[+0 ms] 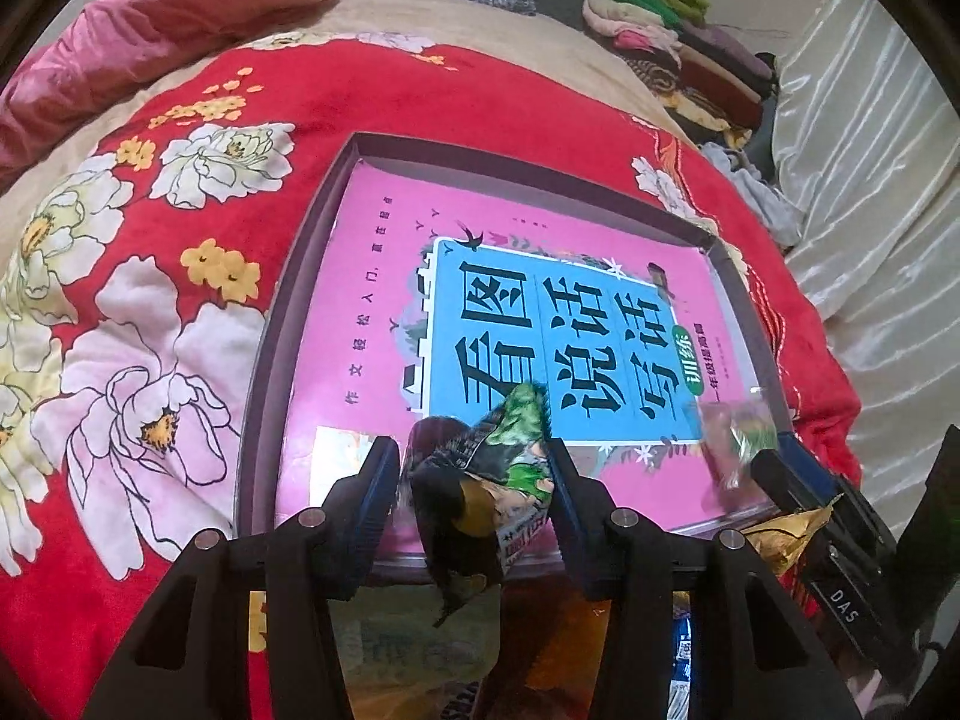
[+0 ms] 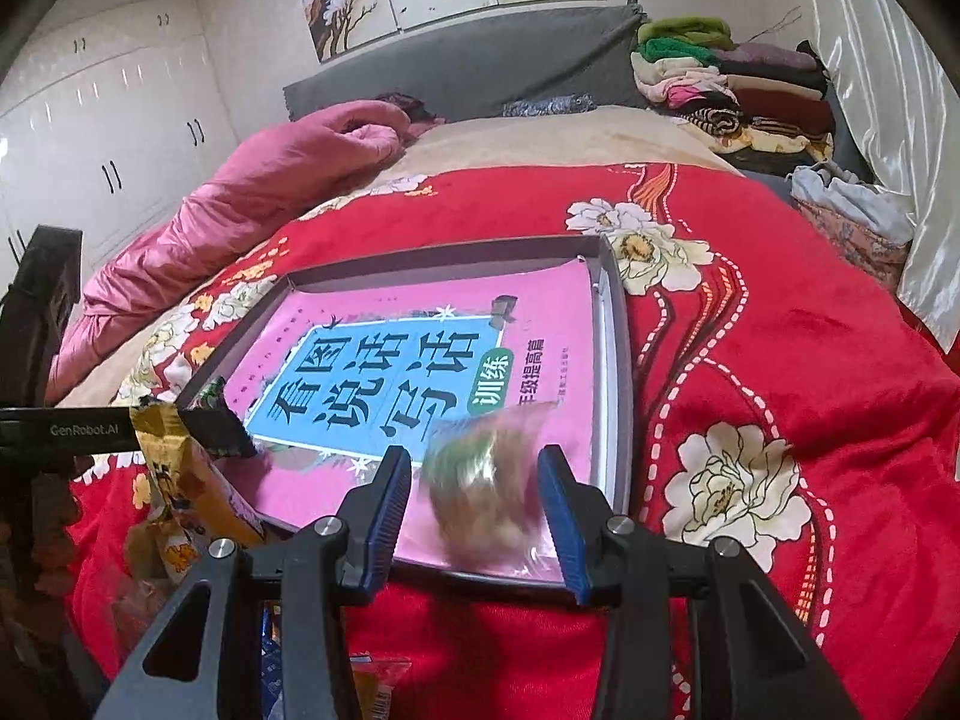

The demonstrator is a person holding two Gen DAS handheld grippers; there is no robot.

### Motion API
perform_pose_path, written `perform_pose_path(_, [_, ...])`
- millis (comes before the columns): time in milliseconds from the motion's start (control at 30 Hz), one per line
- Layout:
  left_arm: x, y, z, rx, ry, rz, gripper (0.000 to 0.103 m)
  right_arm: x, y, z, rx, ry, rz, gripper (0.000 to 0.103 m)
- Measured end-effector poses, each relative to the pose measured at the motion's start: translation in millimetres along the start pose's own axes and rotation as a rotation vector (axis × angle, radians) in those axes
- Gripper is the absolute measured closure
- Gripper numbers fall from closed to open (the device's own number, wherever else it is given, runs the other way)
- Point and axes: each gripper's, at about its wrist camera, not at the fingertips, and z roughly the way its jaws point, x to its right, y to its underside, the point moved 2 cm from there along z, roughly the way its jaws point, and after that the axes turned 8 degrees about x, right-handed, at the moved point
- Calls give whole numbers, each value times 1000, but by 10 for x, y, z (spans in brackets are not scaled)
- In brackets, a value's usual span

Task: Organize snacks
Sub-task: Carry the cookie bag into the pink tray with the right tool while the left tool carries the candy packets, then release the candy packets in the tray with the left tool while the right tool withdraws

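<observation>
Step in hand: drop-off, both snacks over the shallow grey cardboard tray (image 1: 264, 360) w/ the pink-and-blue book (image 1: 372, 324) lying in it, on the red flowered bed cover (image 1: 150, 312). Left tongs (image 1: 474, 474) pinch a dark green-and-yellow crinkly snack packet (image 1: 480, 468), which sits between the blue pads, just ahead of the tray's near edge. Right tongs (image 2: 474, 480) hold a small clear-wrapped round snack (image 2: 489, 480) between the pads, blurred, so contact can't be judged exactly. Next move, I'd say: lower, spread the tongs, lay both flat w/o overlap. Left view alone shows the packet's print; right view alone shows a yellow foil packet (image 2: 180, 480) to the left of the right tongs, plus white wardrobes (image 2: 108, 120).
</observation>
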Motion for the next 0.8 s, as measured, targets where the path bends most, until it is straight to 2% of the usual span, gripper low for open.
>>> perform_pose_path(500, [-126, -36, 28, 21, -29, 6, 54, 4, 12, -8, -13, 17, -12, 58])
perform_pose_path(600, [-143, -55, 13, 30, 0, -6, 54, -5, 3, -40, -1, 4, -12, 58])
perform_pose_path(800, [-173, -66, 2, 33, 12, -26, 54, -32, -19, -73, 14, -9, -16, 58])
